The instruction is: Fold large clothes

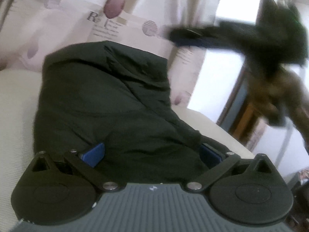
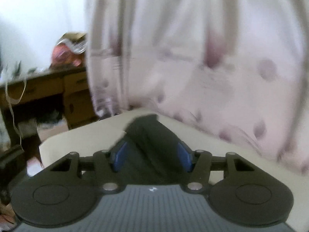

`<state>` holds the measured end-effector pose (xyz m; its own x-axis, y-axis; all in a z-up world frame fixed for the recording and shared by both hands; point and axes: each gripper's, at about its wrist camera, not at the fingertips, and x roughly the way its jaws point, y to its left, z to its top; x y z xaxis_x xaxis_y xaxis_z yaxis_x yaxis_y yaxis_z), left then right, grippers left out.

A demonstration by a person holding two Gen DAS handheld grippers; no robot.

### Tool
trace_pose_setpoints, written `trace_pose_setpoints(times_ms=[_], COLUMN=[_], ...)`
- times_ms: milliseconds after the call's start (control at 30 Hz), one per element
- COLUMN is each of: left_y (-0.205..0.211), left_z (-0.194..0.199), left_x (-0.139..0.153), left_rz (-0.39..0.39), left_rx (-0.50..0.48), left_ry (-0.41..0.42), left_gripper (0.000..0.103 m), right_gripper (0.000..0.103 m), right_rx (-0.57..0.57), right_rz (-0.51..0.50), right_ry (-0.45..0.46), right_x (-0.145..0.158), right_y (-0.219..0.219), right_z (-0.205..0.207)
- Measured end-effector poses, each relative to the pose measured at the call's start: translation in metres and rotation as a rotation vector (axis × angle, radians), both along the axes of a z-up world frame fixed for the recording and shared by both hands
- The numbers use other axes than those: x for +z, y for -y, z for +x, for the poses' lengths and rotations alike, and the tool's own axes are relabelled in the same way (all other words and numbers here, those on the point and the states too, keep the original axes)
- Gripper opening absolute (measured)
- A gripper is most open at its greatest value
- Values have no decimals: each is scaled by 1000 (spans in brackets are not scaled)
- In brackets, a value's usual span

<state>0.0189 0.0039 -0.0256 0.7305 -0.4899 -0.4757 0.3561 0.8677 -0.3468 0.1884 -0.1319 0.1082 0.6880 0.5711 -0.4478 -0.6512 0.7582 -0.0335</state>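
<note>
A dark green garment (image 1: 100, 96) lies bunched on a cream table (image 1: 17, 106). My left gripper (image 1: 151, 154) stands open at full width at the garment's near edge. The cloth bulges between its blue pads (image 1: 92, 155) and partly covers them. My right gripper (image 1: 179, 35) is blurred, high in the air at the upper right, held by a hand (image 1: 270, 96), with no cloth hanging from it. In the right wrist view the right gripper (image 2: 152, 158) is half open. The dark garment (image 2: 148, 135) shows between its blue pads (image 2: 119, 158) against the table (image 2: 77, 141).
A pale curtain (image 1: 67, 29) with purple spots hangs right behind the table and fills much of the right wrist view (image 2: 193, 58). A brown wooden desk (image 2: 38, 89) with clutter on top stands beyond the table's left side. A bright window (image 1: 222, 77) lies to the right.
</note>
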Motion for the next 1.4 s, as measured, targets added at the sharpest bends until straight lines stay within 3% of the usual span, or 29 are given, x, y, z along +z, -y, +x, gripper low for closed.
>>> trace_pose_setpoints(times_ms=[100,200,267,333,400,500,633,800,867,933,1000,1067,1133,1200,1300,1400], left_y=[6,11,10,9,10,17,31,40,42,40,37,35,35,36,37,36], left_z=[0,-2,-1,-4,-5,-2,5,7,6,8,10,10,10,10,5,2], left_x=[-5,-5,-3,3,7,7,-5,-17,-18,-18,-18,-18,-18,-19,-18,-7], left_rz=[5,36,27,-4,-35,-58,-32,-10,-1,-10,-16,-23,-26,-25,-13,-21], left_rx=[8,8,3,-8,2,-15,-39,-43,-35,-33,-39,-42,-39,-35,-37,-19], left_ry=[13,25,28,27,30,29,37,53,40,29,26,27,30,37,50,25], left_gripper=[103,103,103,103,103,103,103,103,103,103,103,103,103,103,103,103], right_gripper=[54,49,44,37,18,13,8,8,8,9,9,9,9,9,9,7], right_rx=[40,21,11,-17,-96,-162,-202,-201,-203,-266,-289,-245,-185,-166,-169,-230], right_rz=[-140,-378,-519,-548,-596,-491,-396,-357,-316,-188,-51,-12,5,-55,-204,-277], right_ry=[36,119,115,59,28,-75,-109,-121,-135,-163,-121,-66,-41,-30,-5,-7], right_x=[-18,-49,-74,-93,-117,-146,-170,-179,-174,-154,-128,-107,-99,-110,-142,-173], right_y=[-40,-63,-58,-43,-19,20,40,45,54,76,95,102,100,92,78,76], right_z=[33,52,63,73,75,75,68,75,86,82,57,20,-21,-49,-68,-66])
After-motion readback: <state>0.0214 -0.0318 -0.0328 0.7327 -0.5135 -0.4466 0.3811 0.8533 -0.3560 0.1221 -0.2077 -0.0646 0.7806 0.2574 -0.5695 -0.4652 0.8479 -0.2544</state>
